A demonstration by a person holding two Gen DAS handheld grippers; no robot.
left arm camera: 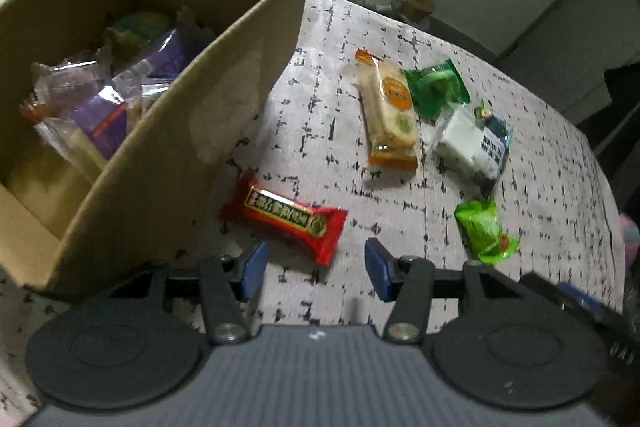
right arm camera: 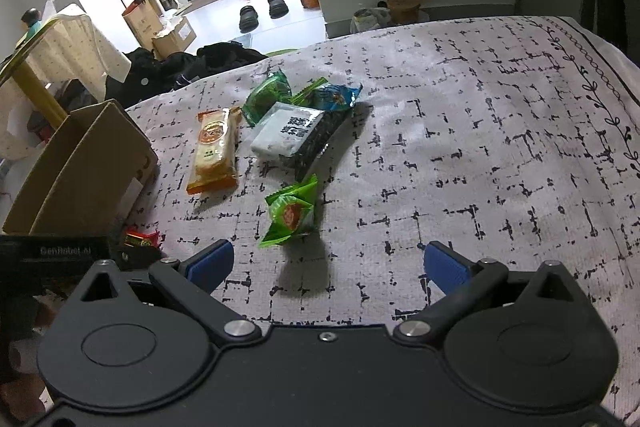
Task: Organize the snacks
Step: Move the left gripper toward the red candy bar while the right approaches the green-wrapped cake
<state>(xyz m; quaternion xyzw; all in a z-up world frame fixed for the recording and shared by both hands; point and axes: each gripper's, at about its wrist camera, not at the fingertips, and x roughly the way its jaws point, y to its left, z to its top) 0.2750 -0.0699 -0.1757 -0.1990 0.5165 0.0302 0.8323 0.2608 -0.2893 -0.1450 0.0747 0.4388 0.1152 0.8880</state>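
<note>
Snacks lie in two places as I look across from left to right: a good many wrapped packets are already piled inside the cardboard box (left arm camera: 168,131), which stands on the patterned cloth (left arm camera: 320,131) at the far left, and the others are scattered loose on the cloth beside it. Just outside the box wall lies a red bar (left arm camera: 286,217), flat on the cloth and close in front of my left gripper (left arm camera: 316,265). Its jaws are parted with nothing between the blue pads (left arm camera: 253,269), and the red bar sits just beyond the tips, not touched. Further right is a long orange packet (left arm camera: 390,115), and next to it a dark green packet (left arm camera: 436,89) that touches a white and black packet (left arm camera: 472,143). Nearer me on that side, apart from this cluster, lies a bright green packet (left arm camera: 486,231). From the right wrist I see a blue-green packet (right arm camera: 334,97) tucked behind the white and black one. My right gripper (right arm camera: 328,265) hangs above the cloth with its jaws spread wide and empty, the bright green packet lying just ahead of them, untouched.
</note>
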